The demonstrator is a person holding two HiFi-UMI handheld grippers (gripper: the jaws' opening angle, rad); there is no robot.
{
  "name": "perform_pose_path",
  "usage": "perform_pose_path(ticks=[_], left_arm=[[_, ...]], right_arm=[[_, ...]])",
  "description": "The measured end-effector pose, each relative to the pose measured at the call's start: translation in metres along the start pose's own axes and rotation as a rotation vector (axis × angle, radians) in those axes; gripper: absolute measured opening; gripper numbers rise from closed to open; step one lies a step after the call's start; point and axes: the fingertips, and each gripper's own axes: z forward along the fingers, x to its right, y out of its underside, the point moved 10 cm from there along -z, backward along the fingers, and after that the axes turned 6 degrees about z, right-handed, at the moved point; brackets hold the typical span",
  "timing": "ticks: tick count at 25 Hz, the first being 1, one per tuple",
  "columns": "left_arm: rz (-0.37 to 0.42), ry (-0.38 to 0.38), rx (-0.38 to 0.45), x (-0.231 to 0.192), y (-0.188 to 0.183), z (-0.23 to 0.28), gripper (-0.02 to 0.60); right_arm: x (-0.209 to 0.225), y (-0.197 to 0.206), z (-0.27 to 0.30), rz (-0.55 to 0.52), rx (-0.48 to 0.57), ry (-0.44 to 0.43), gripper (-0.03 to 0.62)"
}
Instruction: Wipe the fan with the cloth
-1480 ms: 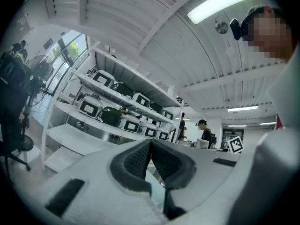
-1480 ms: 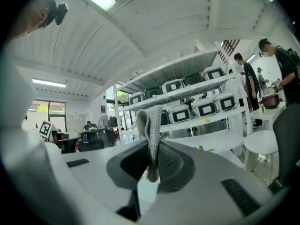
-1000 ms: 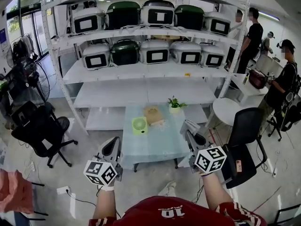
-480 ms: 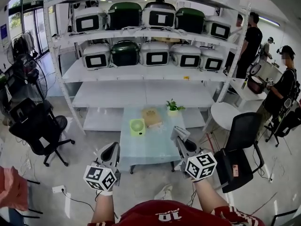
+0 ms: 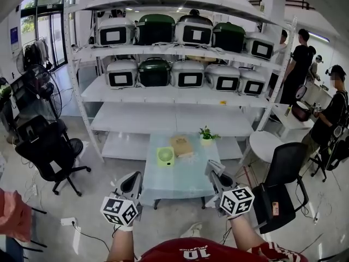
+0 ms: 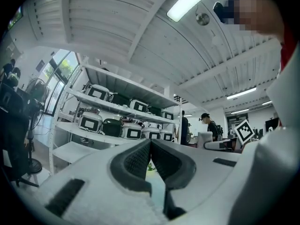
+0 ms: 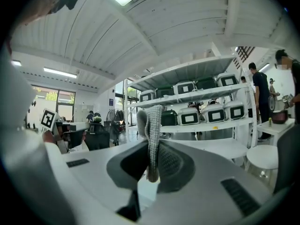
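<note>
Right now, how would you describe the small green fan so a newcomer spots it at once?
In front of the tall white shelving rack of cookers stands a low pale blue-green table. Of the three things at its far end, the small light-green square fan is leftmost, beside a tan boxy item and a little potted plant; only it has a round grille face.

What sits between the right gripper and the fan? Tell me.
Only bare tabletop separates the right gripper from the fan, seen in the head view.
</note>
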Motion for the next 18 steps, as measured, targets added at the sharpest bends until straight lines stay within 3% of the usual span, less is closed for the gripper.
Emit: perform_pose_path(ticks=[18], left_arm=[[-0.002, -0.002, -0.015, -0.003, 0.004, -0.013, 0.005]], right_arm=[[-0.003, 0.003, -0.003, 0.029, 0.011, 0.002, 0.026]])
